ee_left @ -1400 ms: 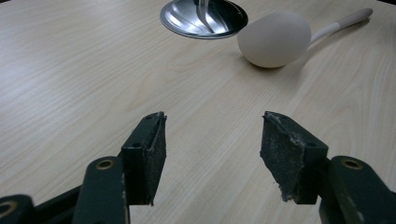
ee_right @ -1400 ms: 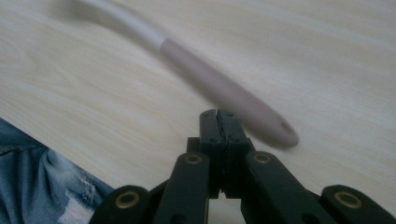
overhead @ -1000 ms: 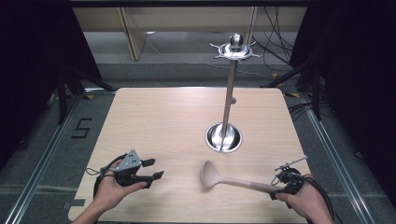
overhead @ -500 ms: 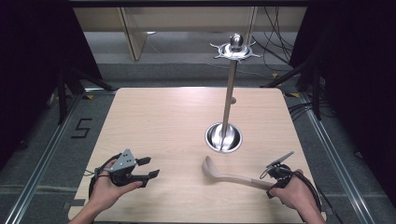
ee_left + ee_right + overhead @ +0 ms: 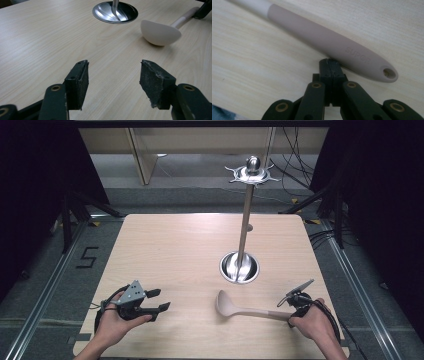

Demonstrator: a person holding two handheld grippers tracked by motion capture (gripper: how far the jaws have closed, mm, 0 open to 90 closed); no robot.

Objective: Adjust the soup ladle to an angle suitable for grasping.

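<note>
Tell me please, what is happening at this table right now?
A person sits at a wooden table with a gripper in each hand. A pale ladle lies on the table in front of a metal utensil stand. The right gripper is shut, its tip against the end of the ladle's handle; the handle is not between its jaws. The left gripper waits open over bare table, holding nothing.

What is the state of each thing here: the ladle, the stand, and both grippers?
Ladle: lying on the table, bowl beside the stand's base, handle end at the right gripper.
Stand: upright, nothing hanging from its top hooks.
Left gripper: open, nothing between the jaws.
Right gripper: shut, empty, its tip against the ladle's handle.
</note>
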